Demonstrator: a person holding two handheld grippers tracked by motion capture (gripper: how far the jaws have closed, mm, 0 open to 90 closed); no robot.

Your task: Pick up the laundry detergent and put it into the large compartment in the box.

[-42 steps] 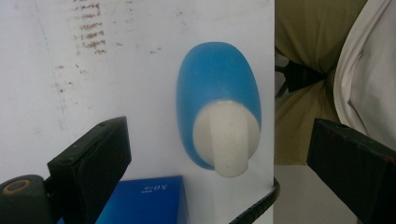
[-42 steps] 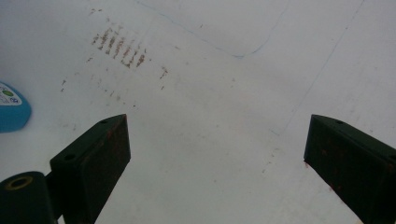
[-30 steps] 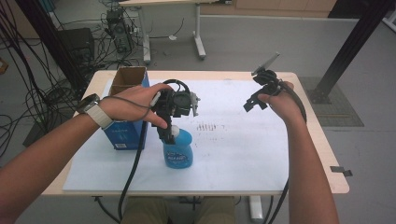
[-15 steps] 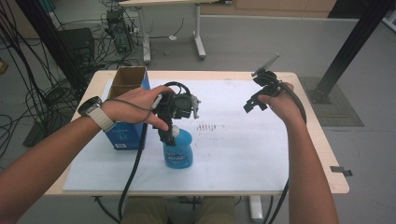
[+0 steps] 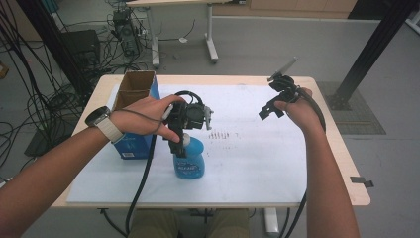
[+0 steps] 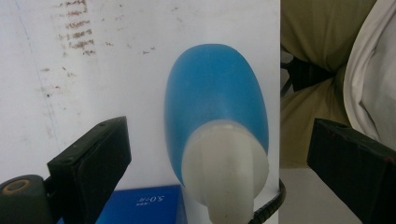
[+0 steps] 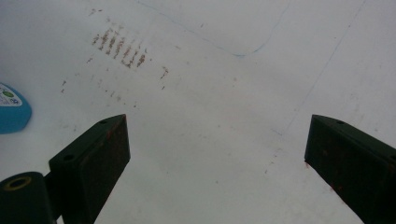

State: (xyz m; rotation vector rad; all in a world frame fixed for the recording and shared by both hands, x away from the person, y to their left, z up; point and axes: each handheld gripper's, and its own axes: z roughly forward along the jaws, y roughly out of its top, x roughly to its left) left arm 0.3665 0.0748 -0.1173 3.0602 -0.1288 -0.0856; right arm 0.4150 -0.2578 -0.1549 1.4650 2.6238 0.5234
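Note:
A blue bottle (image 5: 188,164) with a white neck stands upright on the white sheet (image 5: 247,168) near the table's front. My left gripper (image 5: 177,145) hangs straight over it and is open. In the left gripper view the bottle's white neck (image 6: 225,163) sits between the wide-apart jaws of my left gripper (image 6: 217,133), touching neither. My right gripper (image 5: 270,110) is held above the right part of the sheet. In its own view my right gripper (image 7: 217,126) is open with only bare sheet between the jaws, and the blue bottle (image 7: 11,114) shows at the left edge.
A blue carton (image 5: 134,119) with an open cardboard top stands at the table's left, just behind my left hand. Rows of brown marks (image 5: 218,135) stain the sheet's middle. A cable (image 5: 141,183) trails off the front edge. Desks, cables and a black post stand beyond the table.

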